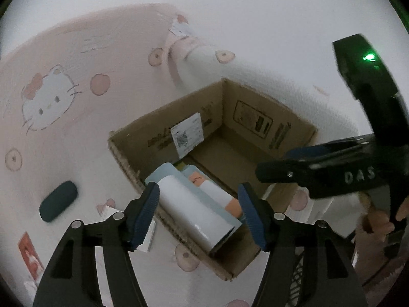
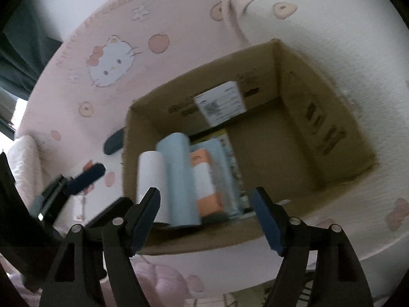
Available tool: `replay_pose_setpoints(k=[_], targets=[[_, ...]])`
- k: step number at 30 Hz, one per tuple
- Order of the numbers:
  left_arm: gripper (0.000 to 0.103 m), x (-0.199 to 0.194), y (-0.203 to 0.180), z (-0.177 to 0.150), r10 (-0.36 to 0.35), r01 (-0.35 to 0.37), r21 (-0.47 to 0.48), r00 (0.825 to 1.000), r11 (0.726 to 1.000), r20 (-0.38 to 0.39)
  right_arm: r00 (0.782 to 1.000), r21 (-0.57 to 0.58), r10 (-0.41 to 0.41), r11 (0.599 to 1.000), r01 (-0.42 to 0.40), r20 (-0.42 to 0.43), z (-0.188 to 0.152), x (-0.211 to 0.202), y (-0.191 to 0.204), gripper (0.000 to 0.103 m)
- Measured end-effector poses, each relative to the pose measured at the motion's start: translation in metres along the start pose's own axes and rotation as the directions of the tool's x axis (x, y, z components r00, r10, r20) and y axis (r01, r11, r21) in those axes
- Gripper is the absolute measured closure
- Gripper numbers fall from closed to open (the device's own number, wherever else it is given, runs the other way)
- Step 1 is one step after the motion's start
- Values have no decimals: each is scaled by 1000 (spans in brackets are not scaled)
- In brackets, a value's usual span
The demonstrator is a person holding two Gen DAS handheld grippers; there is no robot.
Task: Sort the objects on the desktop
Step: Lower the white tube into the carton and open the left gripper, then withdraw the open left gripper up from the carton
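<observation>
An open cardboard box [image 1: 255,117] sits on a pink Hello Kitty cloth. Inside its near-left corner lie a white-and-pale-blue box [image 1: 194,207], an orange-and-white box [image 1: 212,192] and flat packets. My left gripper [image 1: 198,215] is open, its fingers straddling the white-and-blue box without clearly touching it. My right gripper [image 2: 207,220] is open and empty above the box's [image 2: 306,138] near wall, over the same items [image 2: 179,179]. The right gripper also shows in the left wrist view [image 1: 294,168]. One left fingertip [image 2: 89,174] shows in the right wrist view.
A dark oval case [image 1: 58,200] lies on the cloth left of the box; it also shows in the right wrist view [image 2: 113,142]. A small white packet [image 1: 150,232] and a red card [image 1: 29,255] lie near the left. The box's right half is bare cardboard.
</observation>
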State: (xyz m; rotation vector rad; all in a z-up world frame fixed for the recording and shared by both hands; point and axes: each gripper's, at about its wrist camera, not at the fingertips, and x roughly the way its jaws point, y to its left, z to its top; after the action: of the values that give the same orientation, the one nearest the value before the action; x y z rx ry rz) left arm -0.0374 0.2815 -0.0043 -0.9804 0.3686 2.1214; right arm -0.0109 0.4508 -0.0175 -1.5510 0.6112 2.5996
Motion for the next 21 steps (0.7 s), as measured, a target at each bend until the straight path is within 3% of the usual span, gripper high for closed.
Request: replay_pose_setpoints(k=[7, 15, 21], targets=[[35, 9, -17, 11, 34, -33, 48, 999, 998, -38, 999, 28, -52, 998, 52, -7, -8, -8, -19, 29], [35, 18, -18, 1, 51, -48, 39, 995, 998, -90, 996, -28, -91, 995, 91, -1, -14, -11, -14, 23], [35, 16, -11, -1, 49, -49, -5, 994, 999, -98, 999, -28, -45, 999, 44, -7, -17, -13, -10, 22]])
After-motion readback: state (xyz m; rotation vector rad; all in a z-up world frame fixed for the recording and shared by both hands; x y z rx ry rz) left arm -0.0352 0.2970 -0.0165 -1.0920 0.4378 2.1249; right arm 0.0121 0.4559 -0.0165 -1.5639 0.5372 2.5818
